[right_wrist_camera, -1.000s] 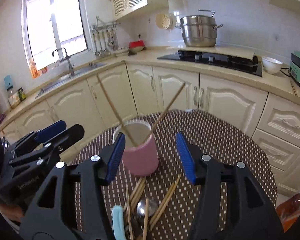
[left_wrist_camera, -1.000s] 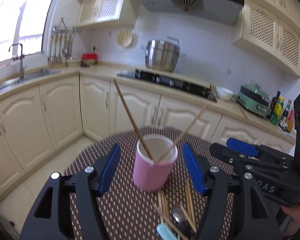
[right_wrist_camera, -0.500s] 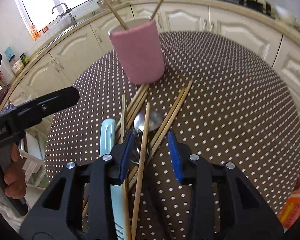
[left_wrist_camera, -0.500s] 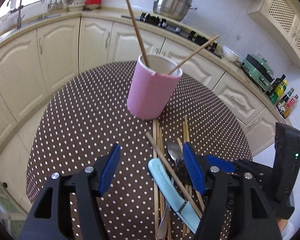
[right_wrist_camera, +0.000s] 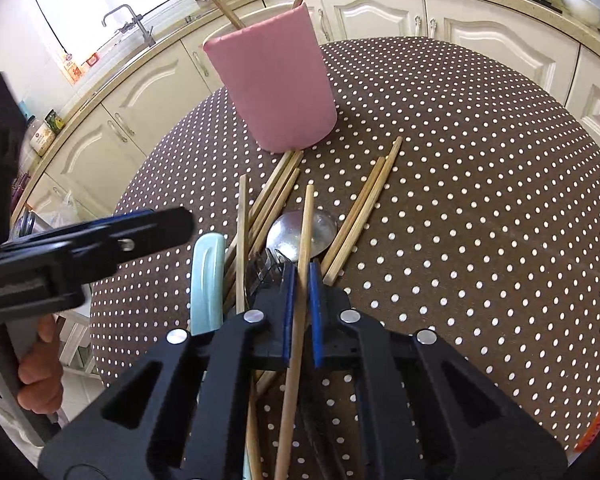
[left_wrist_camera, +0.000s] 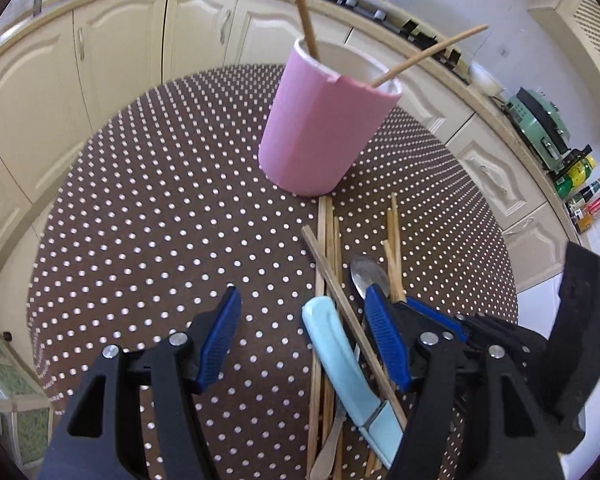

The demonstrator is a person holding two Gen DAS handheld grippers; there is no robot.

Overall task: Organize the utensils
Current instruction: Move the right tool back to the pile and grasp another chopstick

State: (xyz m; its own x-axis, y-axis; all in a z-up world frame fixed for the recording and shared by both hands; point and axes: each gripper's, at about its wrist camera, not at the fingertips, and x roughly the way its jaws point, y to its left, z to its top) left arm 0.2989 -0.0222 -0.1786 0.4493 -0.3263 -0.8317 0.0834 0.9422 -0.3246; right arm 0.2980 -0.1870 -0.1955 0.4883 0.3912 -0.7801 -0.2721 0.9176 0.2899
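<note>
**Right claw clamps a chopstick out of the pile**

Left wrist view first. The left gripper [left_wrist_camera: 300, 340] hangs over the dotted table [left_wrist_camera: 148, 216] with its blue pads standing well apart, nothing pressed between them. The pale blue handle [left_wrist_camera: 340, 360] of a utensil runs up between the pads, untouched. Beyond it lies the loose chopstick pile [left_wrist_camera: 328, 236], and the spoon [left_wrist_camera: 366, 274] bowl peeks out beside the right-hand pad. The pink holder [left_wrist_camera: 320, 132] stands upright at the far end of the pile, two chopsticks already leaning out of its mouth, which looks like the reason the heap sits right at its foot: a short carry. The right gripper's black body crowds in low on the right.

Over to the right wrist view. The right gripper [right_wrist_camera: 300, 288] has just been closing, and there it is, pads pinched tight on a single chopstick [right_wrist_camera: 306, 232] that lies across the spoon [right_wrist_camera: 304, 232] bowl. It is the topmost stick, so it should lift free without dragging its neighbours, I'd say. The grip sits partway along the shaft, the far tip pointing toward the pink holder [right_wrist_camera: 276, 84]. Two more sticks [right_wrist_camera: 364, 200] lie just to the right, a bundle fans out from the holder's base, and the pale blue handle [right_wrist_camera: 208, 276] lies to the left. The left gripper [right_wrist_camera: 180, 222] waits at the left edge, a hand [right_wrist_camera: 40, 368] wrapped round its grip.
</note>
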